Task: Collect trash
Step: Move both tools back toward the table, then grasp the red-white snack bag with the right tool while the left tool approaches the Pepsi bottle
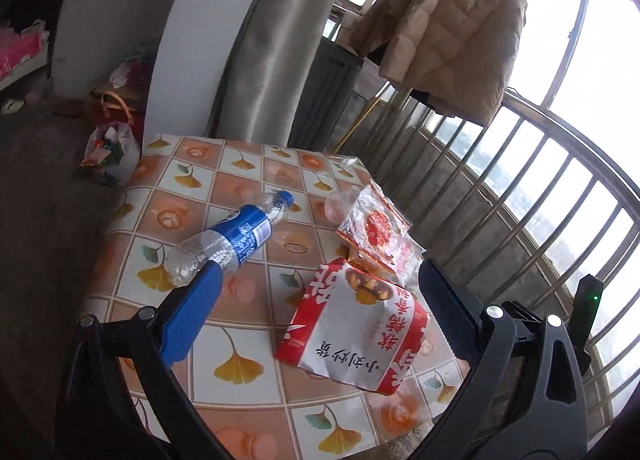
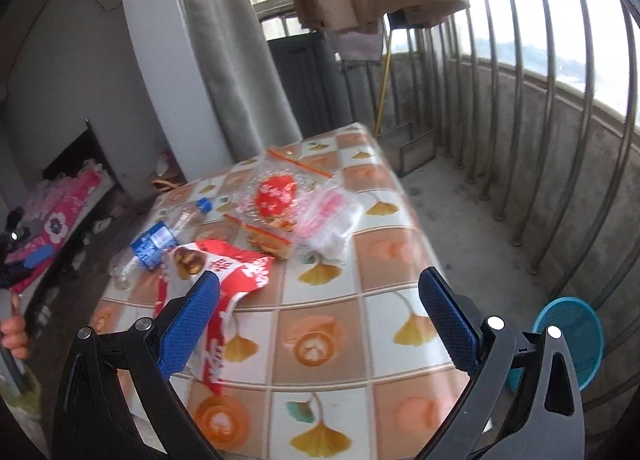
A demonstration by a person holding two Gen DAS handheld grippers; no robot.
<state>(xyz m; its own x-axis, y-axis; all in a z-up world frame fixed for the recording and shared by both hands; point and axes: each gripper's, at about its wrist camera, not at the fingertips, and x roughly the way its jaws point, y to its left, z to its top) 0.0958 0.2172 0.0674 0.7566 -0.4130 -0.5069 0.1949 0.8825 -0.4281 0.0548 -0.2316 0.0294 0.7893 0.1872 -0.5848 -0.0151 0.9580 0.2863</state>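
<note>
On a table with a ginkgo-leaf patterned cloth [image 1: 248, 412] lie an empty plastic bottle with a blue label [image 1: 232, 240], a red and white paper bag [image 1: 352, 324] and a clear plastic bag with red print [image 1: 376, 232]. My left gripper [image 1: 320, 272] is open above the table, jaws either side of the paper bag. My right gripper [image 2: 320, 280] is open and empty over the table [image 2: 340, 360], its left finger in front of the paper bag [image 2: 228, 284]. The bottle [image 2: 156, 244], the printed bag [image 2: 276, 196] and a small clear bag [image 2: 332, 216] lie beyond.
A blue basket [image 2: 572, 344] stands on the floor right of the table, by the metal railing [image 2: 560, 132]. A beige jacket [image 1: 444, 20] hangs above. A curtain [image 1: 272, 40] and a full plastic bag on the floor [image 1: 110, 152] are at the far left.
</note>
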